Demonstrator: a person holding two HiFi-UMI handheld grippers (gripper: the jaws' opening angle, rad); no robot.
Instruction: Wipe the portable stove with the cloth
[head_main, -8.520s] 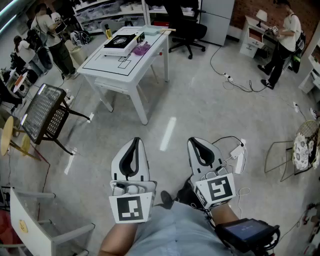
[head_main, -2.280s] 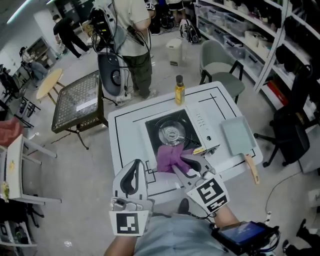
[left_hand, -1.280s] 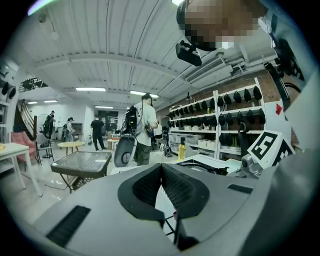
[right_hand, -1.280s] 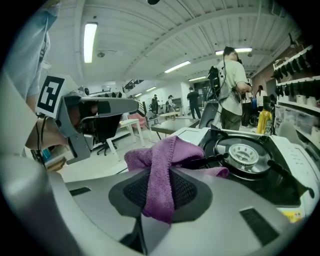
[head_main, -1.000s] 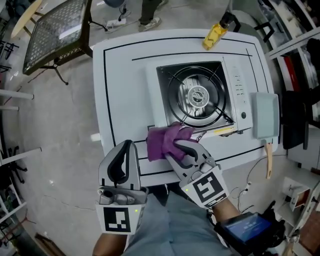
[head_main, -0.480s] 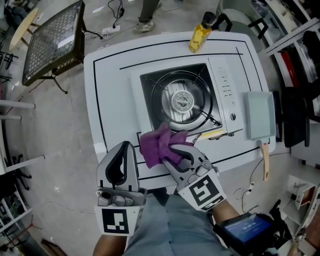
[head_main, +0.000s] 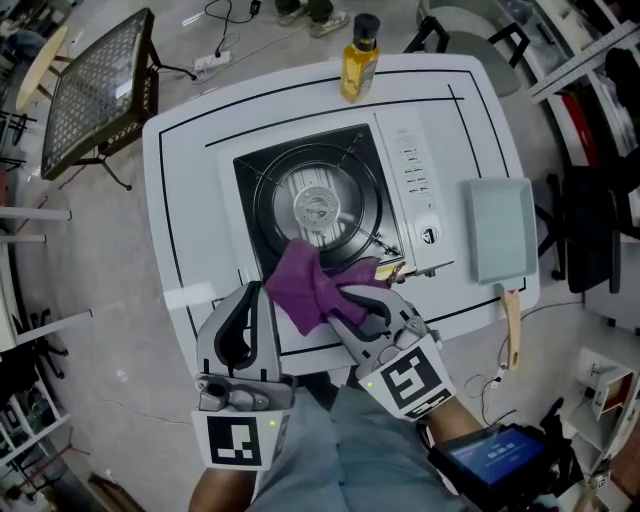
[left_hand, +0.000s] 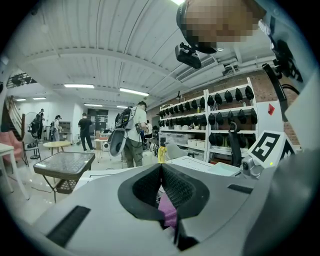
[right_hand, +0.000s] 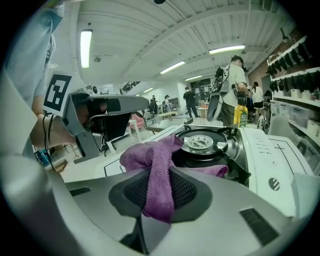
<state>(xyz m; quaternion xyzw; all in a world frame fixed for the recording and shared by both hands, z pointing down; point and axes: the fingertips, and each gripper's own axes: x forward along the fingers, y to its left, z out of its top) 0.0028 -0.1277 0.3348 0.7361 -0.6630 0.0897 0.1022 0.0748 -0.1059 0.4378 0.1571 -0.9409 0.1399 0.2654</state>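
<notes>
A white table (head_main: 190, 200) marked with black lines stands on a grey floor (head_main: 90, 330). Near its far edge a yellow bottle (head_main: 359, 45) with a dark cap stands upright. Toward the right side lies a pale grey-green board (head_main: 500, 228), its wooden handle (head_main: 513, 325) reaching over the near edge. Off to the left, well apart, stands a mesh-topped side table (head_main: 95, 78). The left gripper view shows a person with a backpack (left_hand: 132, 135) near stocked shelves (left_hand: 220, 125).

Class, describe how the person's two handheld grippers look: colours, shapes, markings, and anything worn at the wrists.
The left gripper and right gripper are alike: pale grey wedge-shaped shells, with black textured pads lining the jaws. Each carries a white cube printed with black square markers at its rear. A black device with a blue screen sits at the right wrist.
</notes>
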